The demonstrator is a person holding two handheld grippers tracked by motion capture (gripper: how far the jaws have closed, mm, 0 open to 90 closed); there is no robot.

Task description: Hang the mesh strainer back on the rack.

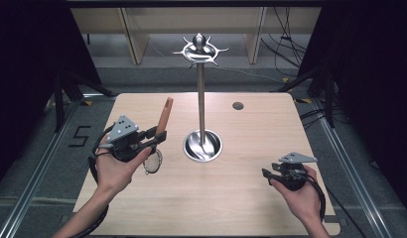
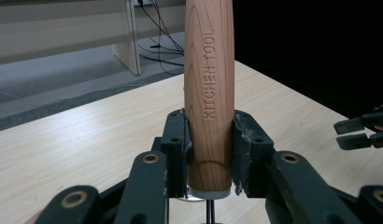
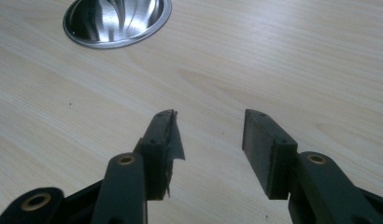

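Observation:
My left gripper (image 1: 159, 135) is shut on the wooden handle (image 1: 165, 115) of a kitchen tool, held above the table's left half. The handle (image 2: 209, 70) stands nearly upright between the pads, stamped "KITCHEN TOOL". The tool's round metal end (image 1: 153, 161) hangs below the hand, just over the tabletop. A metal utensil stand rises from the table's middle, with a round dished base (image 1: 203, 145) and a crown of hooks (image 1: 200, 49) on top. My right gripper (image 1: 267, 173) rests low at the right, open with nothing between its jaws (image 3: 208, 126). Its tips (image 2: 362, 133) also show at the edge of the left gripper view.
The stand's shiny base (image 3: 117, 21) lies ahead and left of the right gripper. A small dark hole (image 1: 237, 105) sits in the wooden tabletop (image 1: 251, 198) at the back right. Dark curtains and cables flank the table; shelving stands behind.

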